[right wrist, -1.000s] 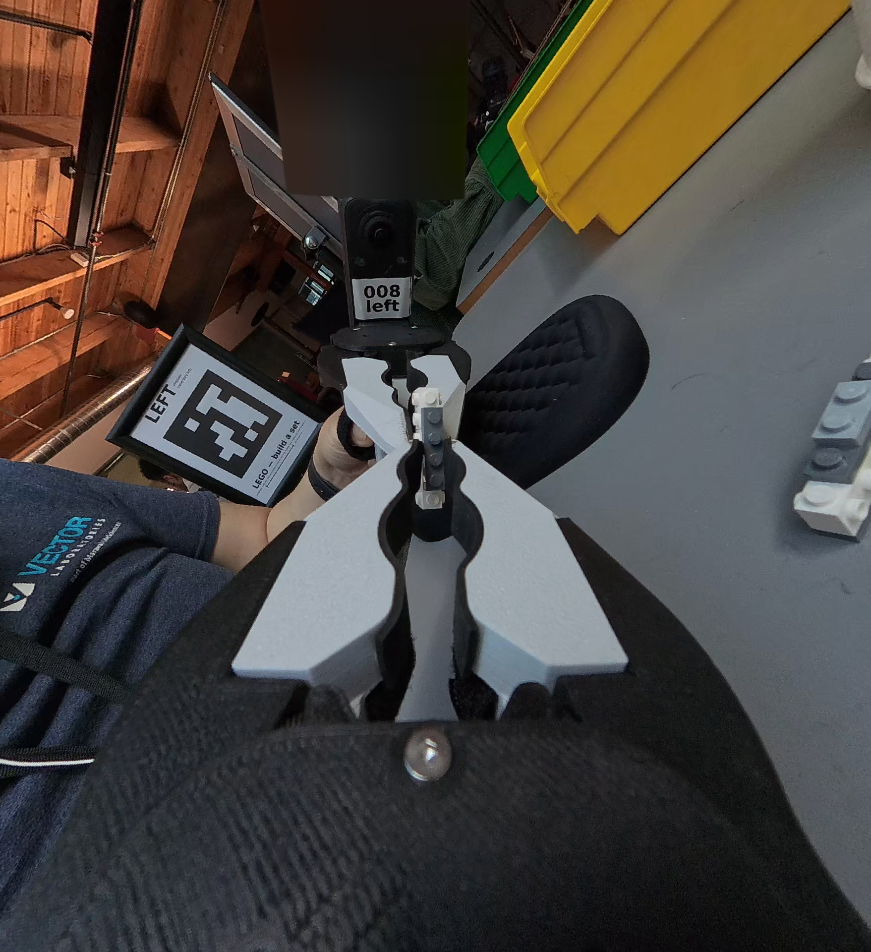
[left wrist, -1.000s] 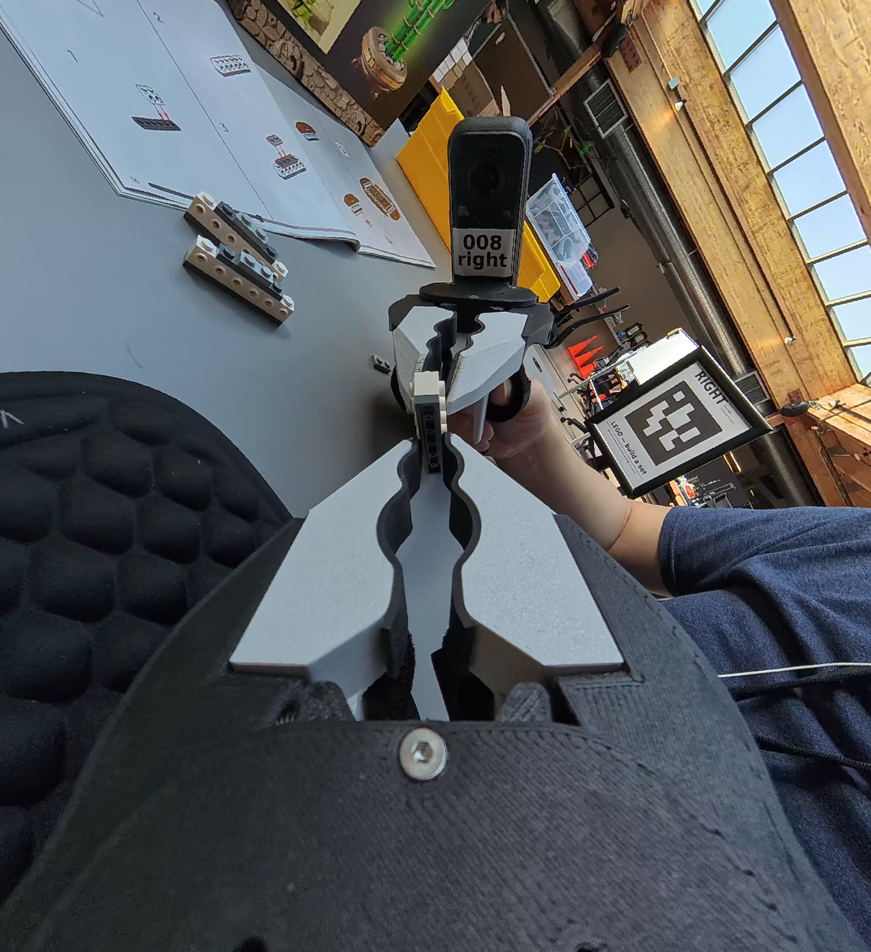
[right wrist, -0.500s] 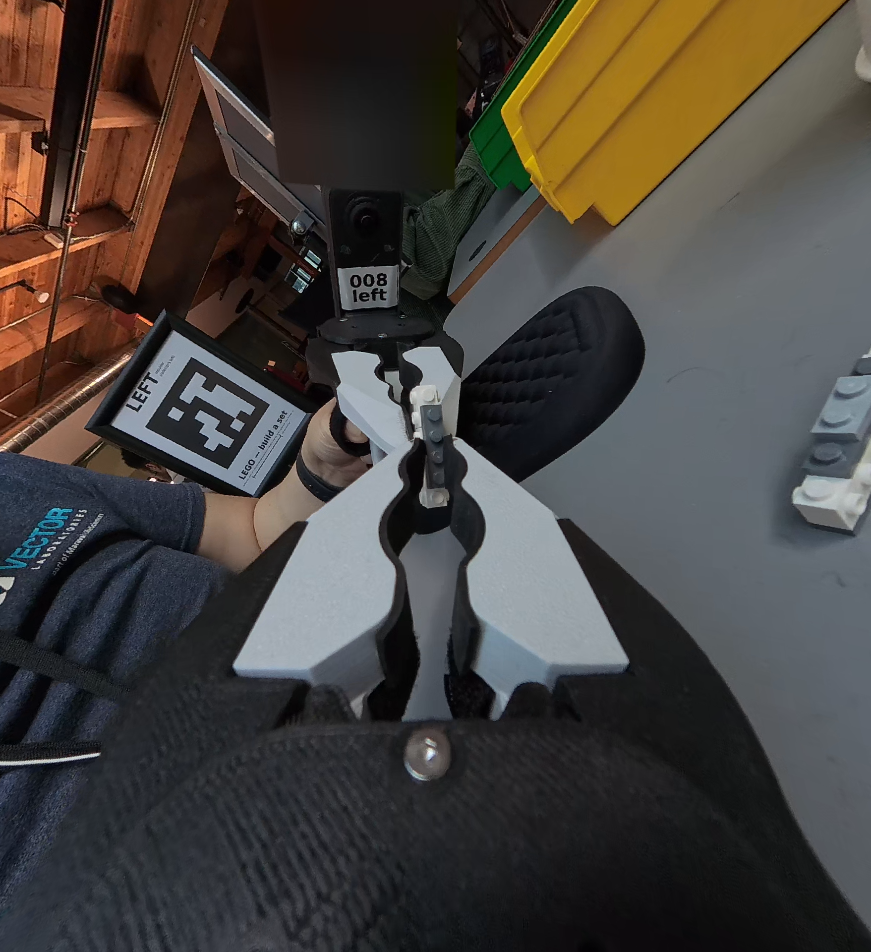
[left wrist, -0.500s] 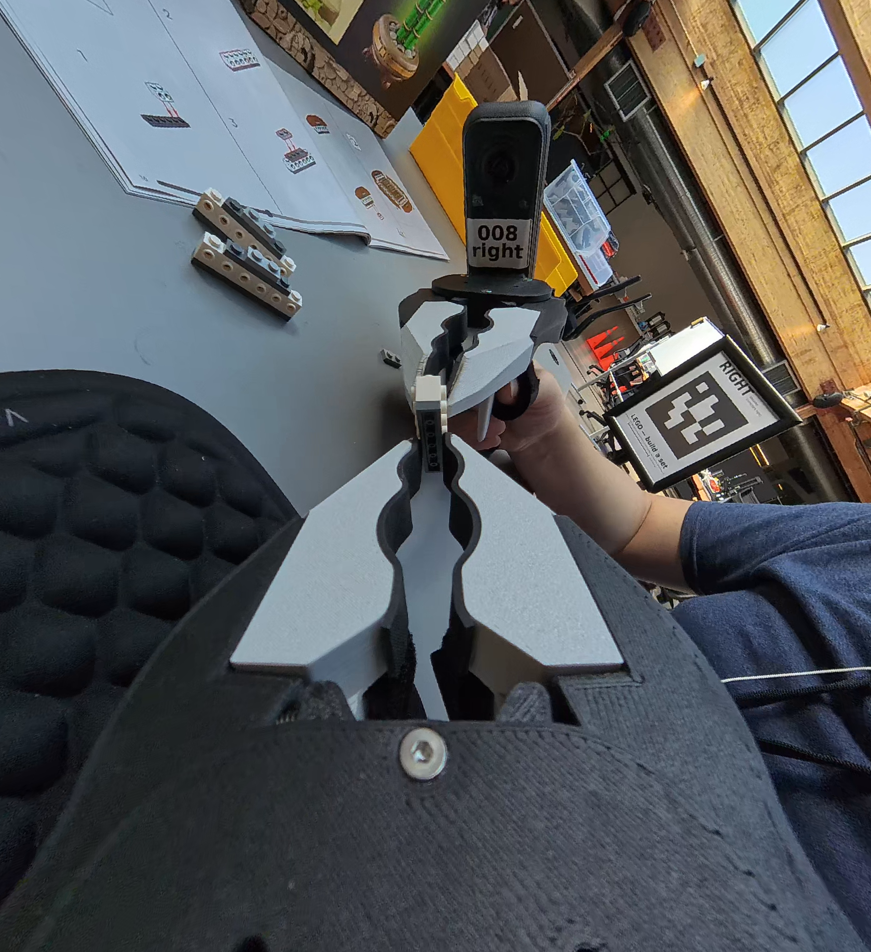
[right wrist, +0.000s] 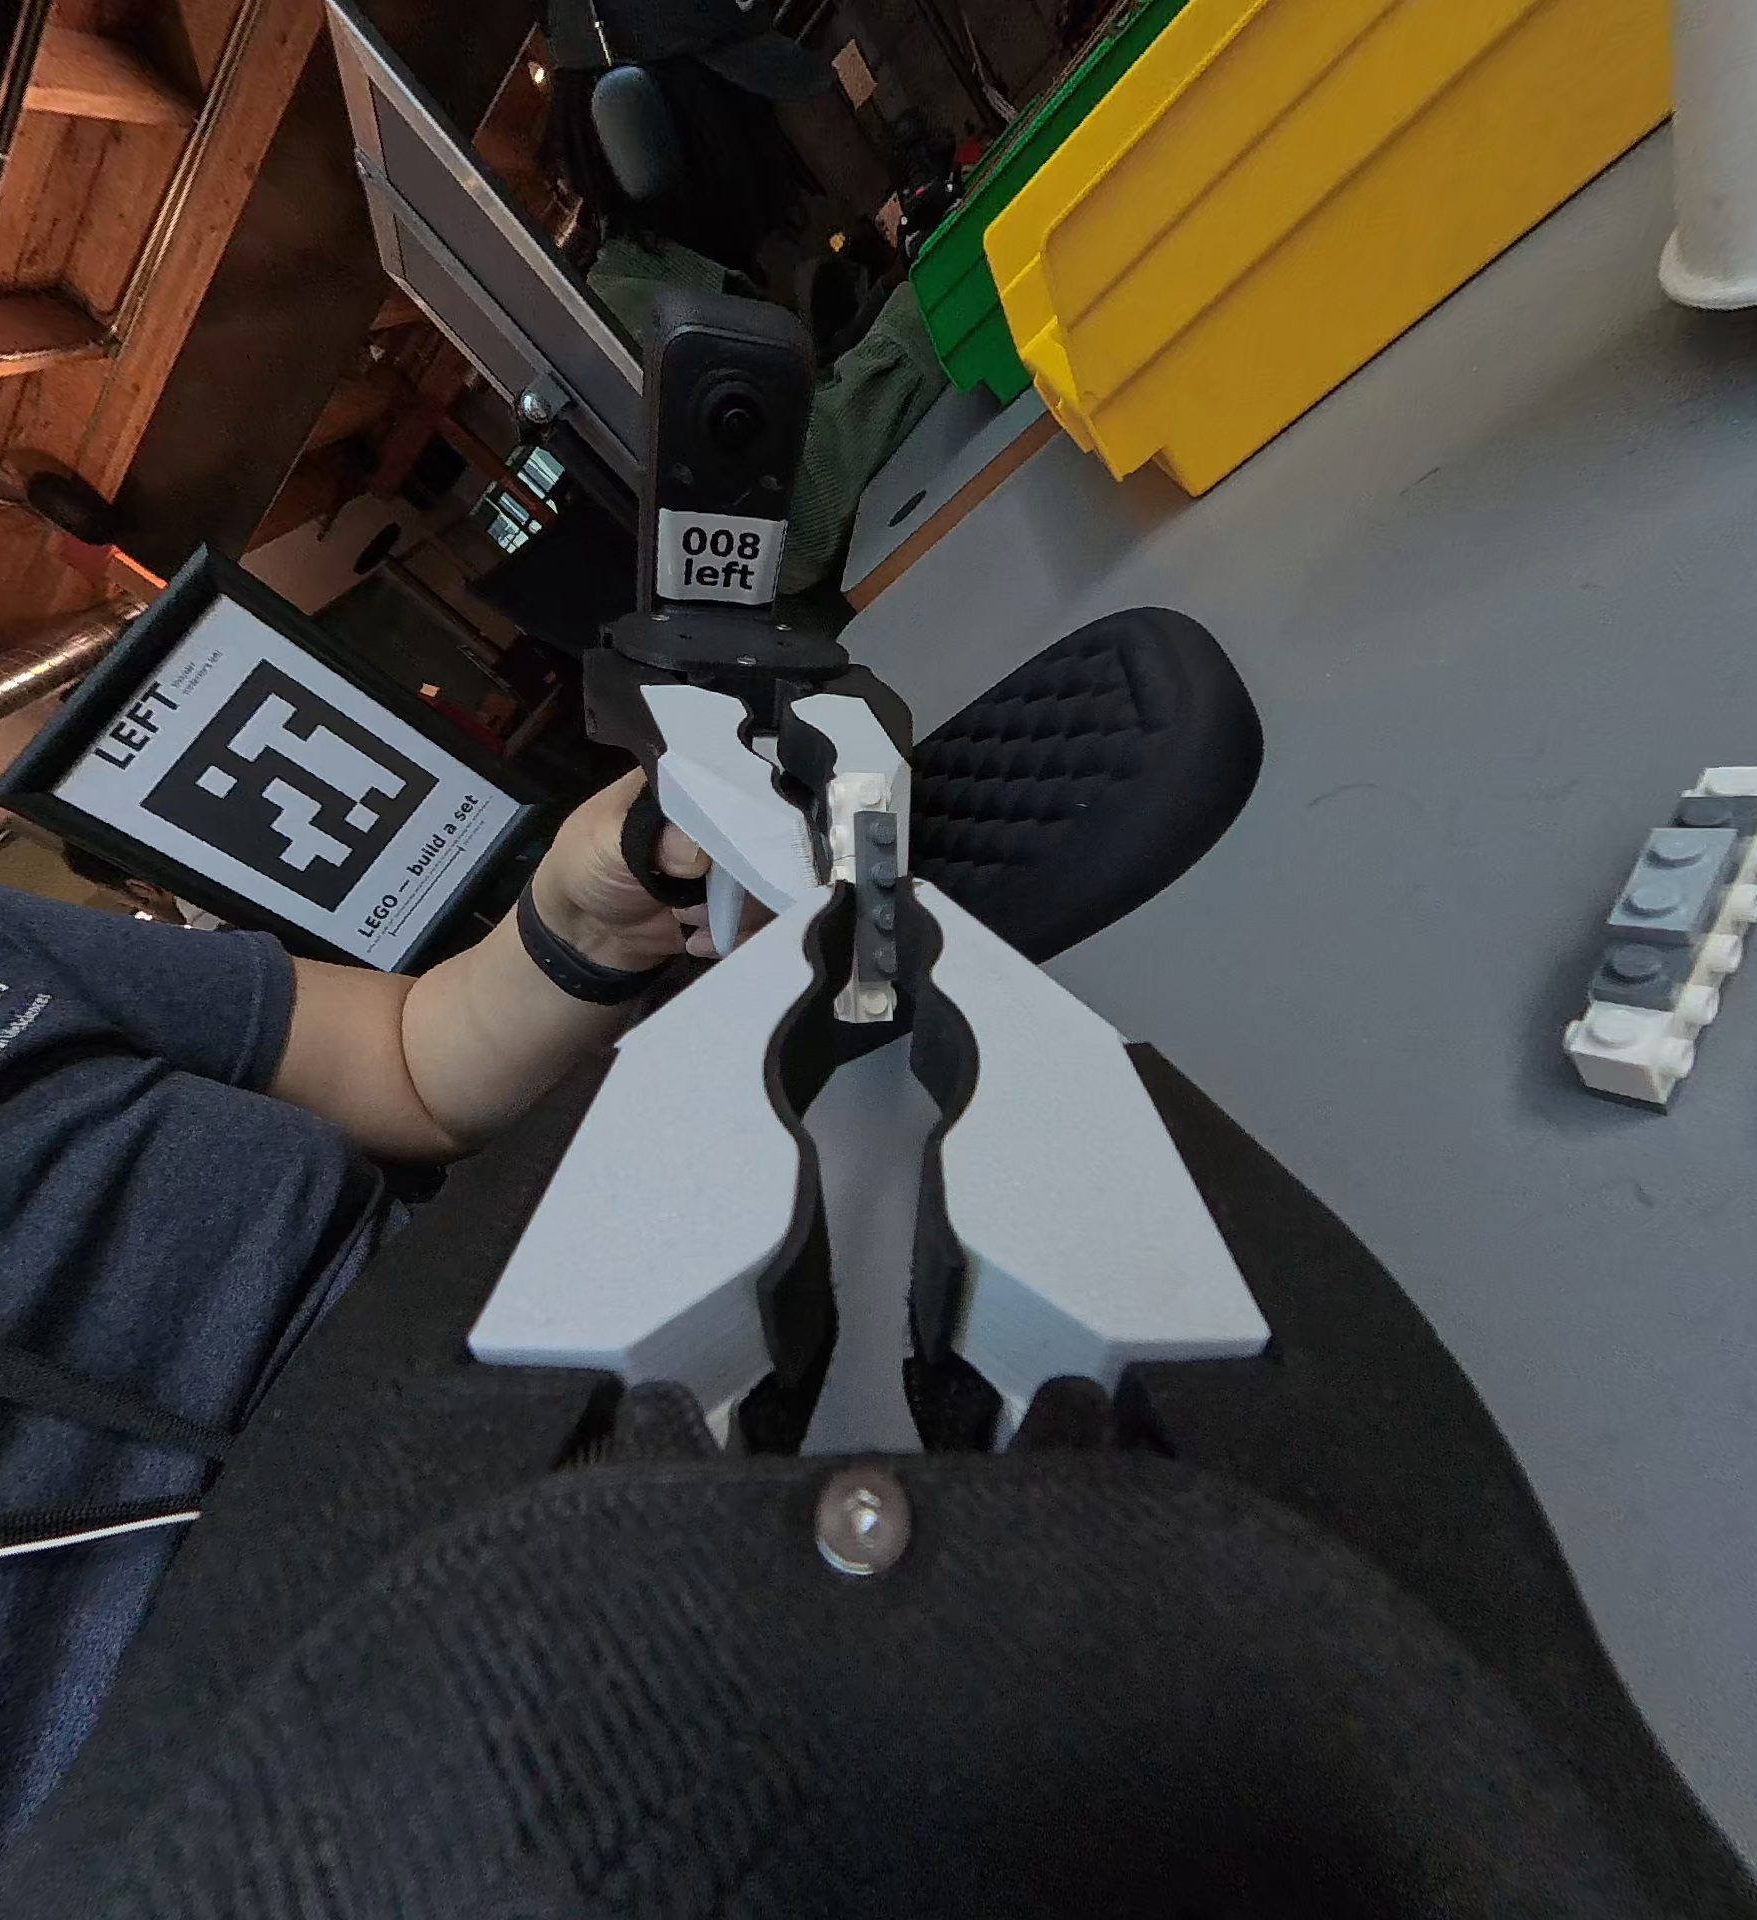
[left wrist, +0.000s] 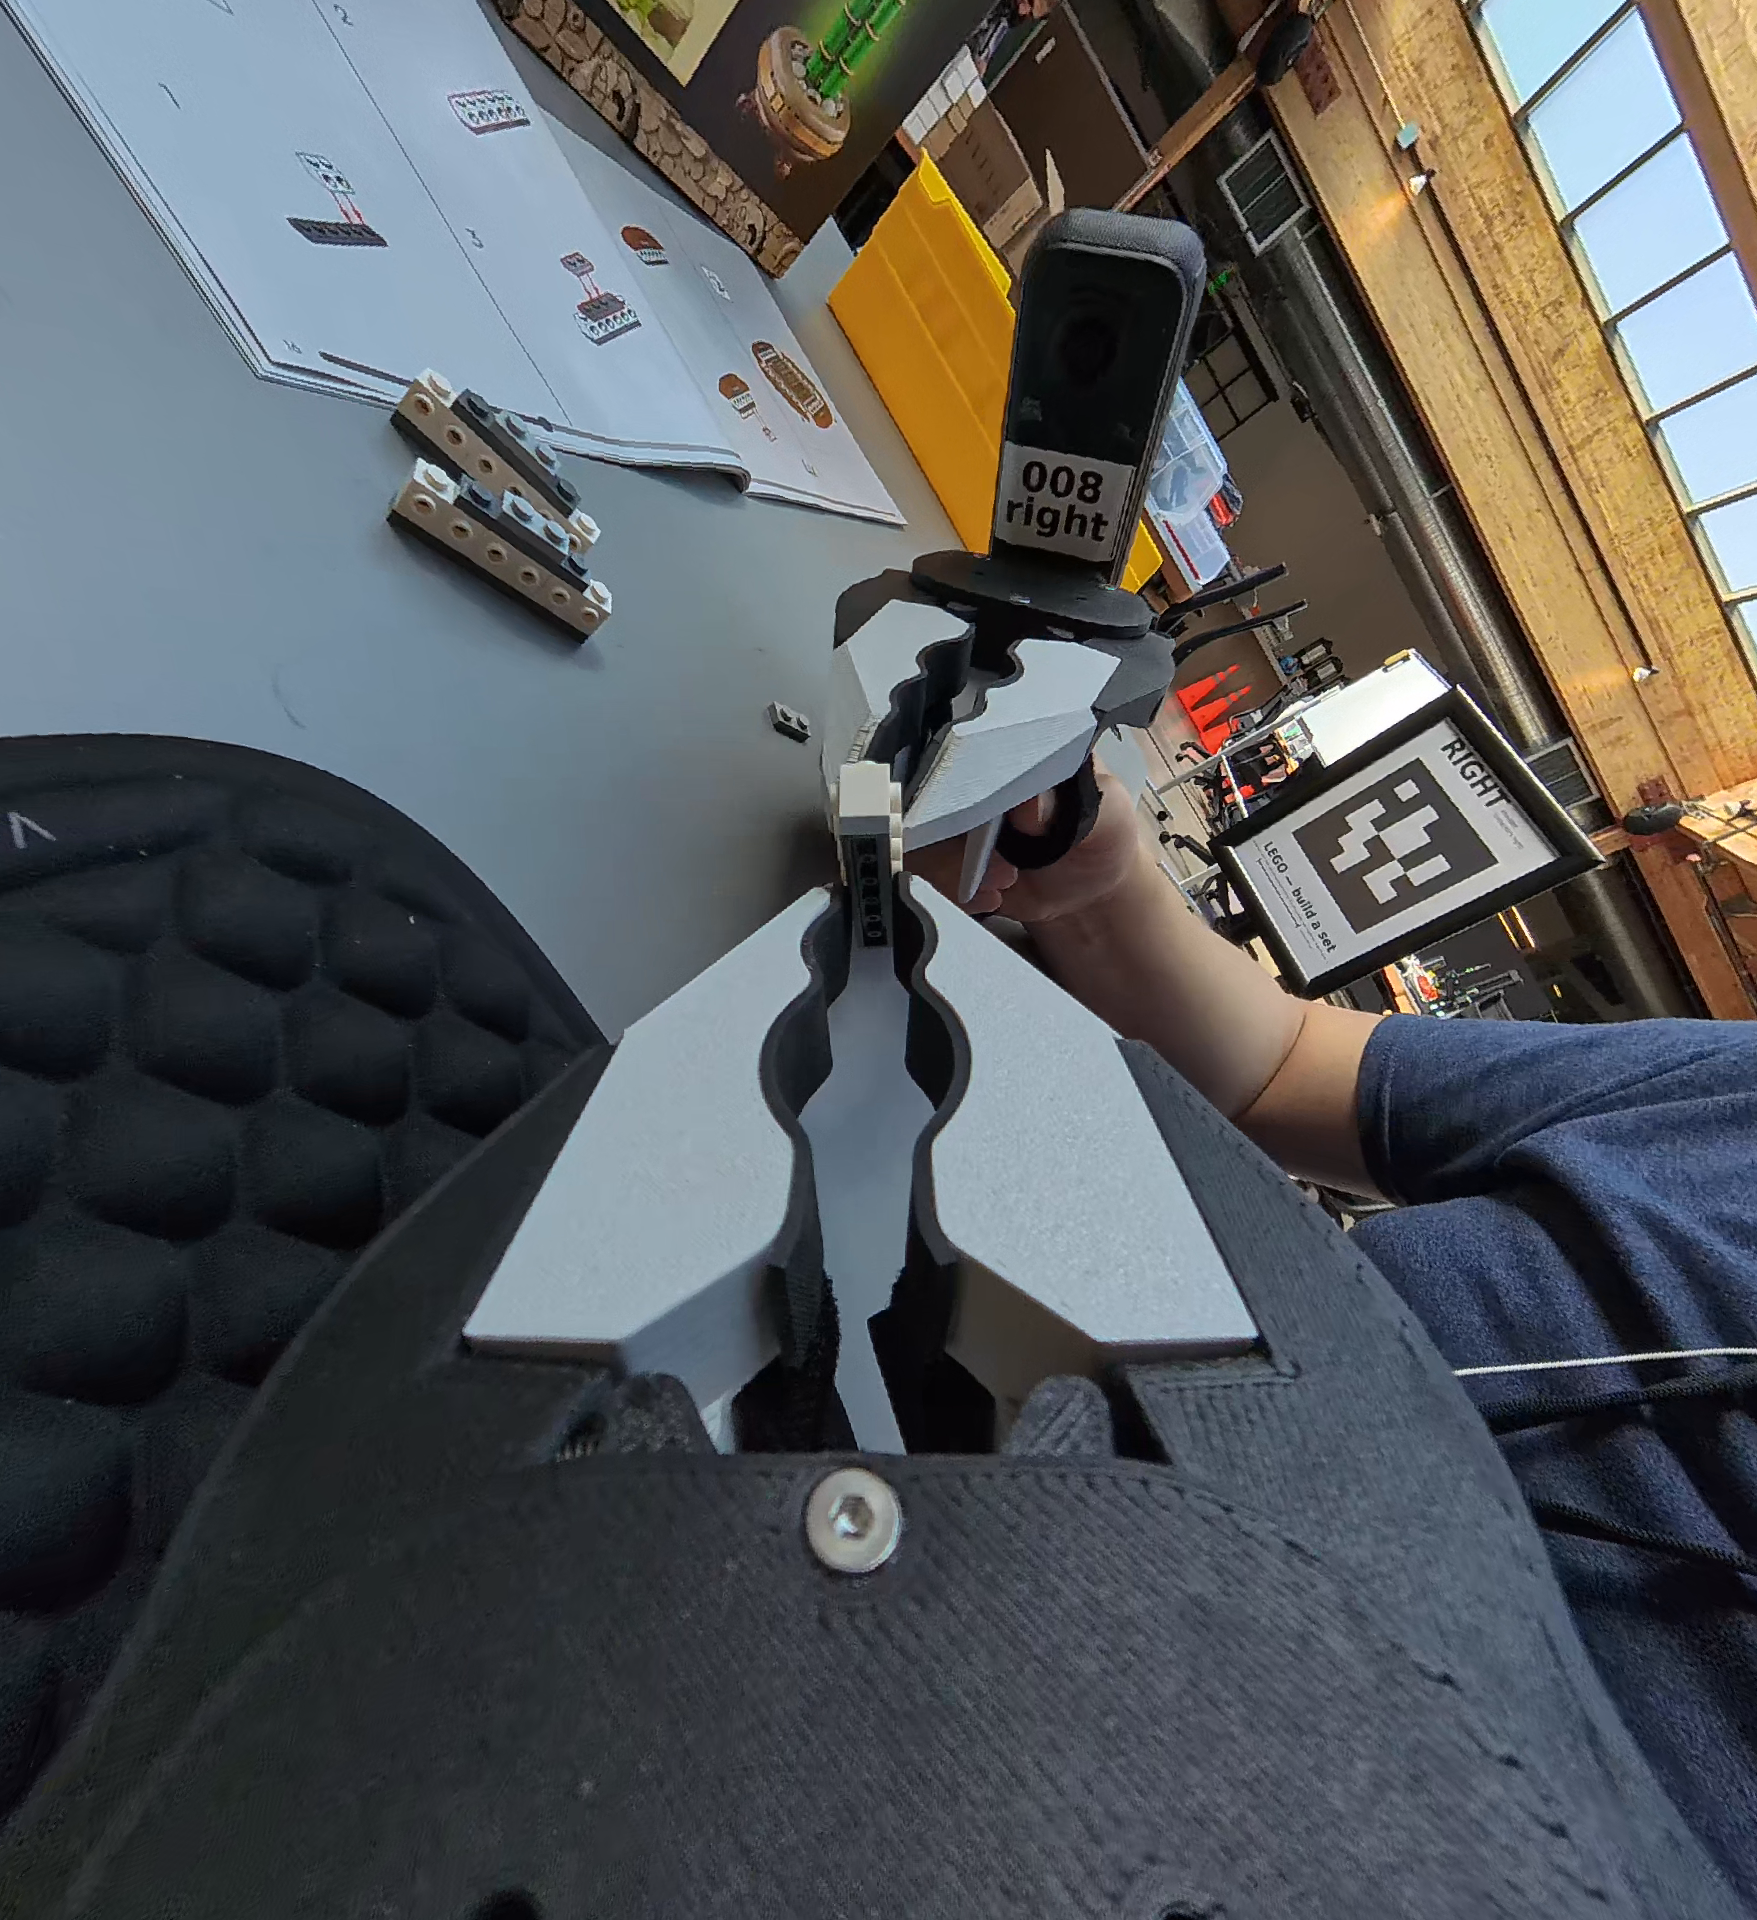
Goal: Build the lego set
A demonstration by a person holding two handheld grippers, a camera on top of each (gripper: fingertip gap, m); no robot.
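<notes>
White-and-grey, the small brick strip is pinched between the right gripper and the left gripper, both pressed onto it above the table. Since a second ago the pair has tilted slightly, grips unchanged: pressing seems unfinished. Beyond lie two finished strips.

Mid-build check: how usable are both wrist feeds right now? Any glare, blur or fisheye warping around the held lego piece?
Left wrist view: sharp; the small white-and-dark-grey lego strip between the left gripper fingertips is crisp, bright skylights top right, no glare on the grey tabletop, edges bend from the wide lens. Right wrist view: dimmer background, strip in the right gripper clear, yellow plastic bins curved by distortion.
</notes>
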